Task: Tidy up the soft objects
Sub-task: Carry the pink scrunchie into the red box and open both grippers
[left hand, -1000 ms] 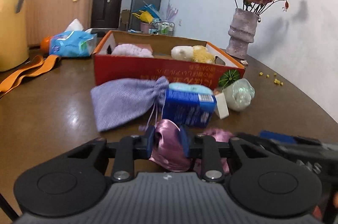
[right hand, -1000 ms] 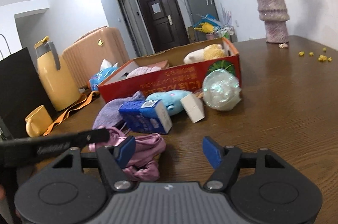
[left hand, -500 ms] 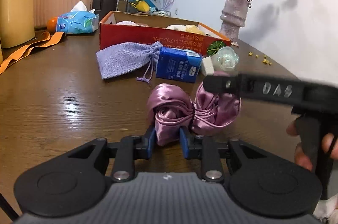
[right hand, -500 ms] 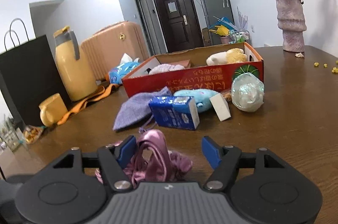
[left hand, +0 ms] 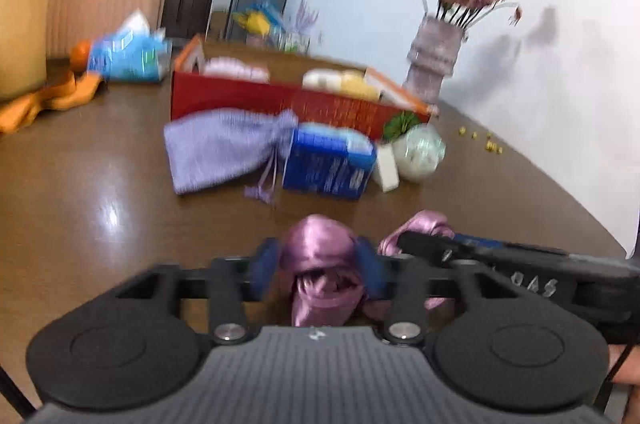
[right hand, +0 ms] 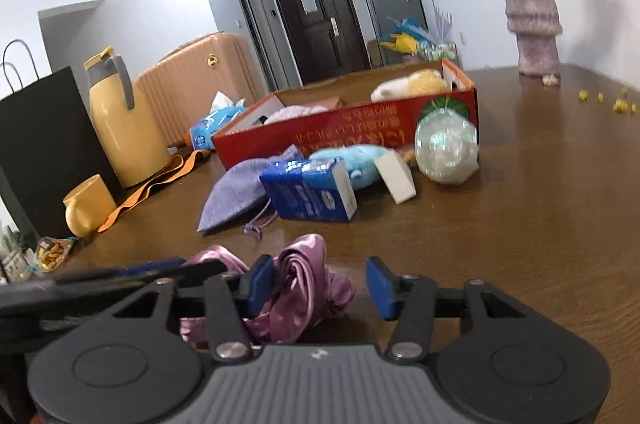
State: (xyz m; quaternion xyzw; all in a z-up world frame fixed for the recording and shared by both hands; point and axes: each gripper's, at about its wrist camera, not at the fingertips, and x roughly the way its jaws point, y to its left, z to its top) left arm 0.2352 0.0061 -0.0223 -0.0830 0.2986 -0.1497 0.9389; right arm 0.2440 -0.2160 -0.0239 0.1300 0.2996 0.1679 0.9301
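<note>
— Claws first: what do they hold?
— The left claw (left hand: 318, 266) is closed on the pink satin cloth (left hand: 320, 252), squeezed between its blue pads. The right claw (right hand: 318, 282) is wide open; one part of the same cloth lies between its fingers, against the left pad.

— And where is the cloth?
— On the brown table (right hand: 520, 224), in front of the red box (right hand: 360, 132). Between cloth and box lie the lilac pouch (right hand: 236, 192), the blue carton (right hand: 308, 194), a white block (right hand: 396, 180) and a shiny ball (right hand: 446, 152). Behind the box stands the vase (right hand: 532, 24).
</note>
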